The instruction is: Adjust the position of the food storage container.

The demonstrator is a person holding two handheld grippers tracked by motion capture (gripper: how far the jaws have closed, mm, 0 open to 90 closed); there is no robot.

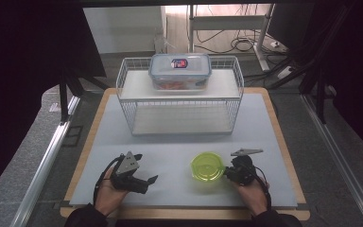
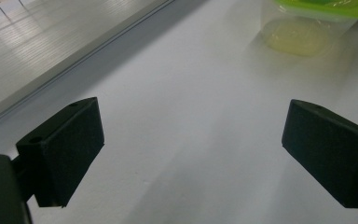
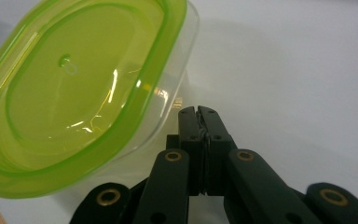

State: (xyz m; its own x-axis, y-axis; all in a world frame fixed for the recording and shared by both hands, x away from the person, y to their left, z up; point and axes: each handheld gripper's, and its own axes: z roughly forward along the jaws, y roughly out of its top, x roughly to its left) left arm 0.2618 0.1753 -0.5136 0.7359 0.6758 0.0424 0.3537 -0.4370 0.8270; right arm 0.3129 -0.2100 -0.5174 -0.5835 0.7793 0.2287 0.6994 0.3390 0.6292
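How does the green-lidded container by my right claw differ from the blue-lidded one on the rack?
The green-lidded container is rounded and looks empty; the blue-lidded container is rectangular, larger, with something orange inside. The green one sits on the table mat beside the shut right claw; the blue one stands on the wire rack's top shelf, far from both claws. Both have clear bodies and lids on.

Glossy clear plastic tub (image 1: 208,166) with green lid at five o'clock; matt grey mat (image 1: 179,156); white wire rack (image 1: 179,97) at twelve.
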